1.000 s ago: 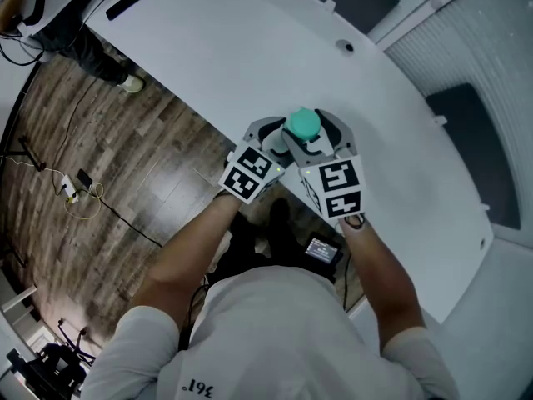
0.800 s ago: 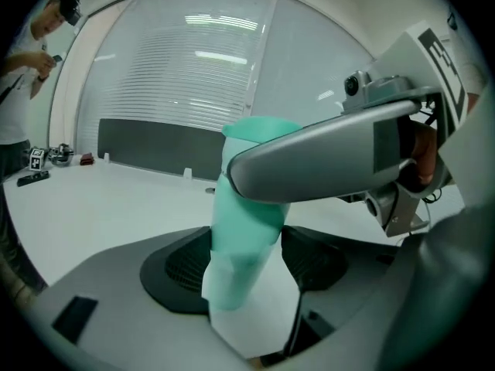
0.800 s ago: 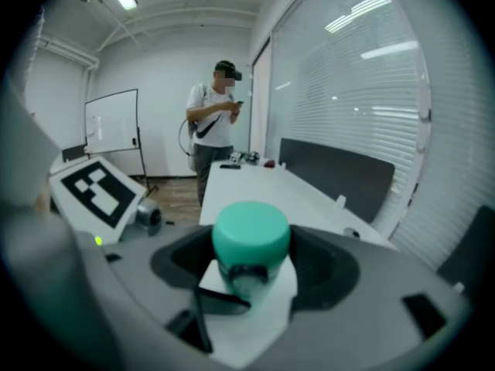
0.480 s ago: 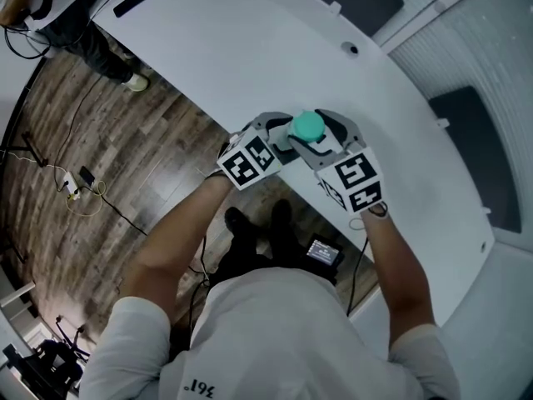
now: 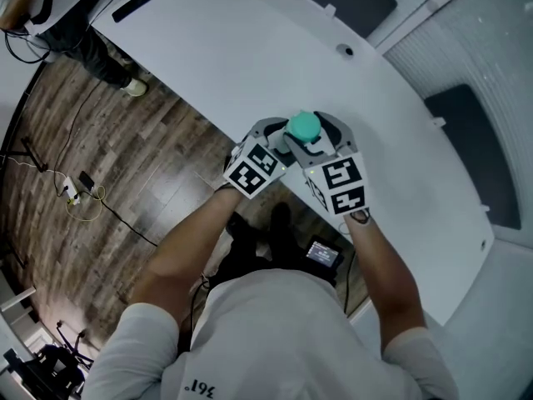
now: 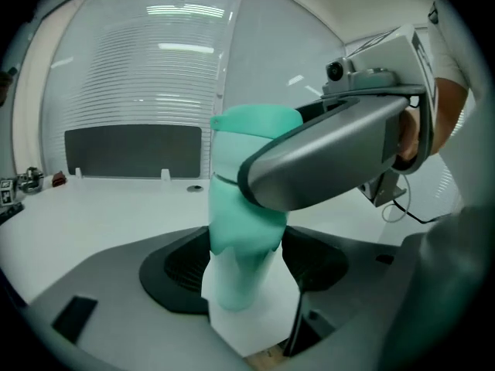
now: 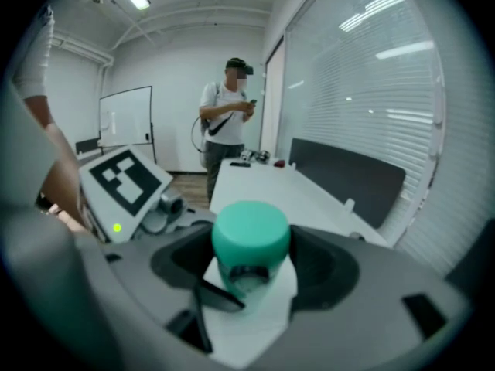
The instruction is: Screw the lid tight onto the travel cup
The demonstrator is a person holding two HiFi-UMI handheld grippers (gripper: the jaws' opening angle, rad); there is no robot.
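Directly below us a long white table curves away across the room, with brown wooden plank flooring along its near side and dark grey divider panels standing along its far edge, before a wall of pale slatted blinds. A small black flat object lies at the table's far end, and a round cable hole sits near the far edge. In the right gripper view a person in a white shirt stands at the table's end beside a whiteboard. Our two bare forearms reach forward from a white T-shirt and converge at the table's near edge, the left forearm angled in from the left and the right forearm from the right, so the marker cubes sit side by side. The left gripper has its jaws closed narrow on the body of the teal travel cup, which stands upright between its dark pads right at the table's edge; we cannot tell whether its base touches the tabletop. The right gripper crosses over from the other side and clamps the round teal lid on top of the cup.
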